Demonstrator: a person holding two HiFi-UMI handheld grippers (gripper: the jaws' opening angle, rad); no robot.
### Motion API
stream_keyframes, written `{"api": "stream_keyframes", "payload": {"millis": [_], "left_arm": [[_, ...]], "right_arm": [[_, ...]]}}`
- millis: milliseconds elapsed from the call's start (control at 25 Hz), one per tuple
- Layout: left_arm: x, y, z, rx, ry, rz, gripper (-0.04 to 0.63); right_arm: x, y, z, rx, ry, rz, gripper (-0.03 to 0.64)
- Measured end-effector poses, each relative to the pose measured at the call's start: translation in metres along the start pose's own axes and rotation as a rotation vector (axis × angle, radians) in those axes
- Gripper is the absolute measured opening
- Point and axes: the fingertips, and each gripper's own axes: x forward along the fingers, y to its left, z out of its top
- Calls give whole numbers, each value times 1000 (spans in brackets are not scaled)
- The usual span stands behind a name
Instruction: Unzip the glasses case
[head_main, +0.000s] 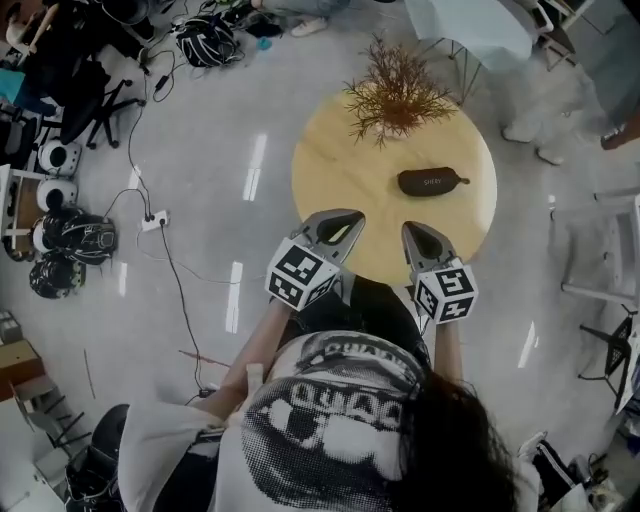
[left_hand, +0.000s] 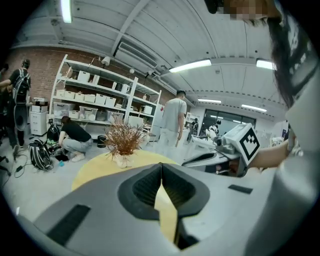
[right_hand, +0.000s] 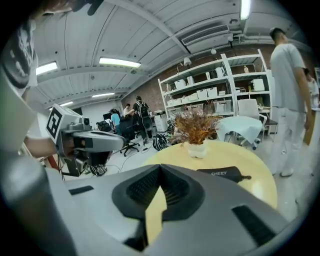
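A dark zipped glasses case (head_main: 431, 181) lies on the round yellow table (head_main: 330, 170), right of centre; in the right gripper view the case (right_hand: 223, 173) sits beyond the jaws, its pull tab pointing right. My left gripper (head_main: 345, 216) hovers over the table's near edge, shut and empty. My right gripper (head_main: 414, 228) is beside it, also shut with nothing held, a short way in front of the case. In the left gripper view only the table (left_hand: 95, 170) and the plant show ahead.
A dried brown plant in a white pot (head_main: 397, 95) stands at the table's far side. Cables and a power strip (head_main: 154, 221) lie on the floor to the left. A standing person (left_hand: 173, 120) and a crouching one (left_hand: 73, 136) are beyond the table, near shelving (left_hand: 95, 95).
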Motion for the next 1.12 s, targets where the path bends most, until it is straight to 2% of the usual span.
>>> {"api": "stream_keyframes", "payload": {"millis": [160, 280, 440, 640, 760, 880, 1120], "left_arm": [[29, -2, -10, 23, 62, 6, 14], [43, 0, -23, 31, 113, 24, 14], [61, 1, -37, -9, 142, 34, 14], [86, 9, -62, 8, 200, 6, 15], [103, 13, -78, 52, 267, -48, 15], [120, 24, -91, 109, 314, -69, 15], [152, 45, -98, 296, 390, -122, 35]], "right_arm": [[3, -42, -15, -90, 83, 22, 0], [10, -65, -24, -235, 171, 61, 45], [24, -92, -33, -413, 266, 133, 94], [46, -117, -49, -661, 410, 246, 152], [61, -130, -57, -837, 501, 312, 193], [76, -141, -63, -966, 565, 366, 229], [96, -152, -78, -1089, 696, 495, 290]]}}
